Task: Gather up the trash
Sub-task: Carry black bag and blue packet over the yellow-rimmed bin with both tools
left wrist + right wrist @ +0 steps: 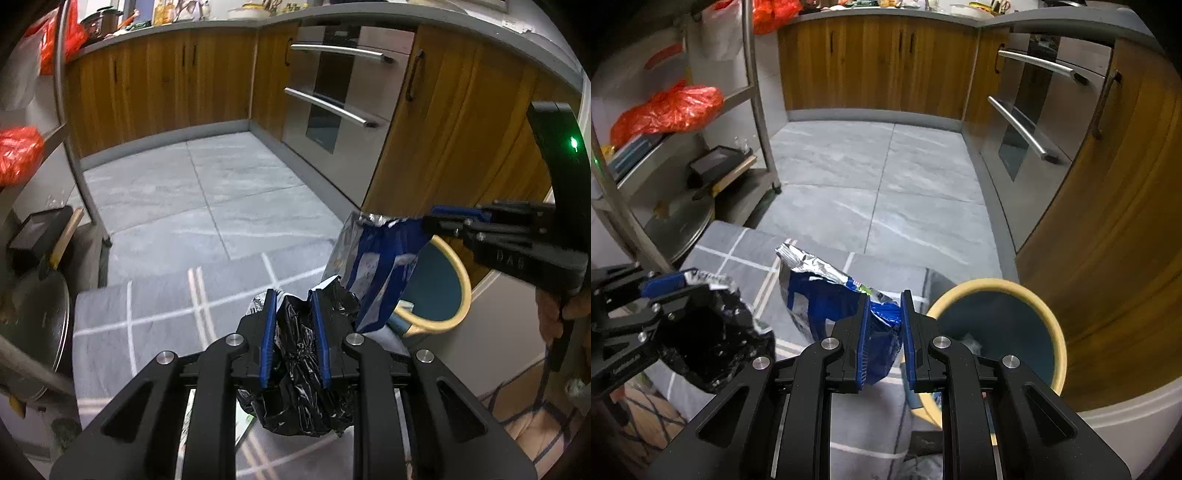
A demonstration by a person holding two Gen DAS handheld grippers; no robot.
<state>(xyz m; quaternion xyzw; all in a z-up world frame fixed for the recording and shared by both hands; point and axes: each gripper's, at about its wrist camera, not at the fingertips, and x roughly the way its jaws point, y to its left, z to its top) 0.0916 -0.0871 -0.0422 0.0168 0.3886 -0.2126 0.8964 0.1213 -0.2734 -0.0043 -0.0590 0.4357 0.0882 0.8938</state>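
My left gripper (293, 295) is shut on a crumpled black wrapper (301, 354) with a silver lining, held above the grey rug. It also shows at the left of the right wrist view (709, 343). My right gripper (884, 295) is shut on a blue and silver chip bag (827, 291), which hangs in the air beside a teal bin with a yellow rim (997, 325). In the left wrist view the right gripper (432, 218) holds the bag (376, 266) by its top edge, just left of the bin (443, 288). Some scraps lie inside the bin.
A grey checked rug (147, 314) lies on the tiled floor (886, 184). Wooden cabinets and a steel oven (332, 110) stand behind and to the right. A metal shelf rack (753, 110) with red bags (668, 110) stands to the left.
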